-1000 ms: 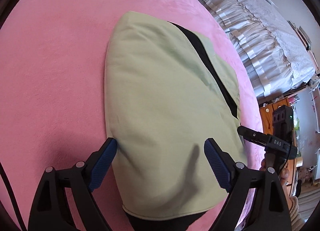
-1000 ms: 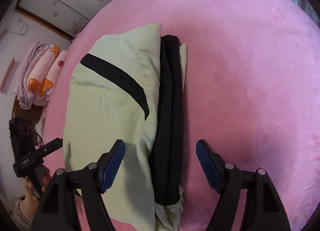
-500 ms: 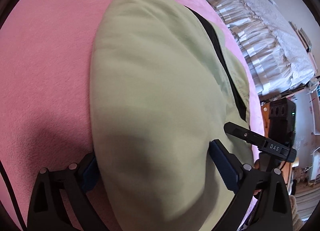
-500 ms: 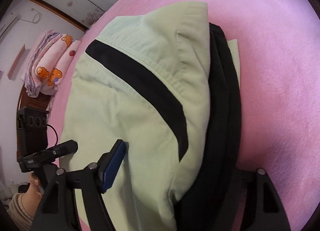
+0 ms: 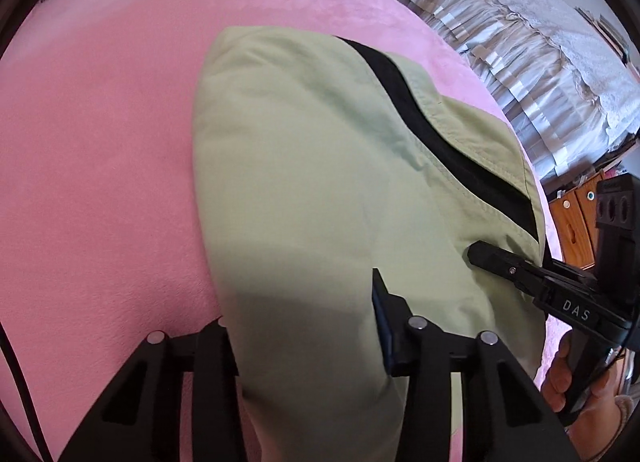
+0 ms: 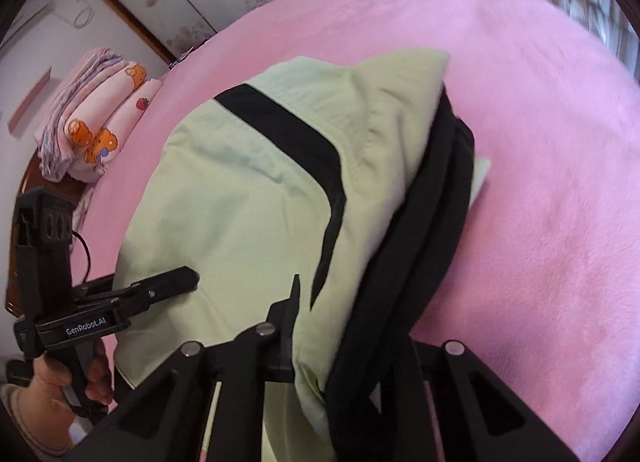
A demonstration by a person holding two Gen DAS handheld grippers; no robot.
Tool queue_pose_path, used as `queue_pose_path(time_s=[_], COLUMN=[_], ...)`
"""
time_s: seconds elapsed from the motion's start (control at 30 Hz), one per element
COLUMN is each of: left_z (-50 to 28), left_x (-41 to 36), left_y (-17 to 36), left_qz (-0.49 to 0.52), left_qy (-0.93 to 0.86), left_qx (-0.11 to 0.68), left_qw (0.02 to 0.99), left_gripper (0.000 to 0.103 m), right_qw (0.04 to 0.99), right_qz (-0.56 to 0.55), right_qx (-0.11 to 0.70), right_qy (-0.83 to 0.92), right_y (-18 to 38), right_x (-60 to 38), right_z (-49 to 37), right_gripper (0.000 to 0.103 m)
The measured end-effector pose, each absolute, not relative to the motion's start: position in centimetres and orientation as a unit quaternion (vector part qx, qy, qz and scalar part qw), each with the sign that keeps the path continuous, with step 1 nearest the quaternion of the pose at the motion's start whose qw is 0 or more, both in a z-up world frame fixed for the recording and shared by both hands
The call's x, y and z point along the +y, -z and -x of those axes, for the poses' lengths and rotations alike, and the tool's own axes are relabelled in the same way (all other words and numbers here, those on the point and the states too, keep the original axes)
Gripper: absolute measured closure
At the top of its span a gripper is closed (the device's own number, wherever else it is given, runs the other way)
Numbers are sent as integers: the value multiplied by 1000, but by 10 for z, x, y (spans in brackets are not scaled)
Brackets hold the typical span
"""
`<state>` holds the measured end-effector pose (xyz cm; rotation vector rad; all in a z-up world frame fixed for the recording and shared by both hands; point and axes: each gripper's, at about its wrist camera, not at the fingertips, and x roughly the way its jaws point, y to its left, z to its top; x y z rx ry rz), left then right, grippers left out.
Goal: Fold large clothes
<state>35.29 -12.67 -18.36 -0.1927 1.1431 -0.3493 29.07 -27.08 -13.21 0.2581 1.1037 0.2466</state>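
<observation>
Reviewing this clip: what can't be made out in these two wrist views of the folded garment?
- Left wrist view: the left tool's left pad, hidden under the green garment.
- Right wrist view: the right tool's right pad, hidden behind the garment's black layers.
- Both views: the garment's near edge, cut off by the frame.
- Garment type: folded, cannot tell.

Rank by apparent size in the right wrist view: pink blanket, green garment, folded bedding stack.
1. Pink blanket, fills most of the frame.
2. Green garment, near the camera, so it looks enlarged.
3. Folded bedding stack, smallest, but far off, so true size is unsure.
</observation>
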Motion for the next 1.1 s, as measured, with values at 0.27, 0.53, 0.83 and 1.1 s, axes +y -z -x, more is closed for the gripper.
queue_pose_path(time_s=[0.27, 0.53, 0.83, 1.1], left_z=[-311, -257, -203, -196], left_x=[-111, -59, 32, 109], left_y=[128, 67, 28, 17], left_qz=[75, 77, 83, 89], left_qy=[153, 139, 101, 62], left_qx=[512, 500, 493, 488], left_qw=[842, 851, 860, 866], left_gripper=[66, 66, 66, 66], right_qw=[854, 864, 861, 853], right_qz=[-91, -74, -51, -30], right_qx=[498, 473, 465, 462], right_qy=[-120, -156, -199, -239], right_y=[80, 28, -4, -9], right_x=[-234, -180, -91, -14], right_z=[-254, -206, -183, -191], right_gripper=[91, 91, 91, 91])
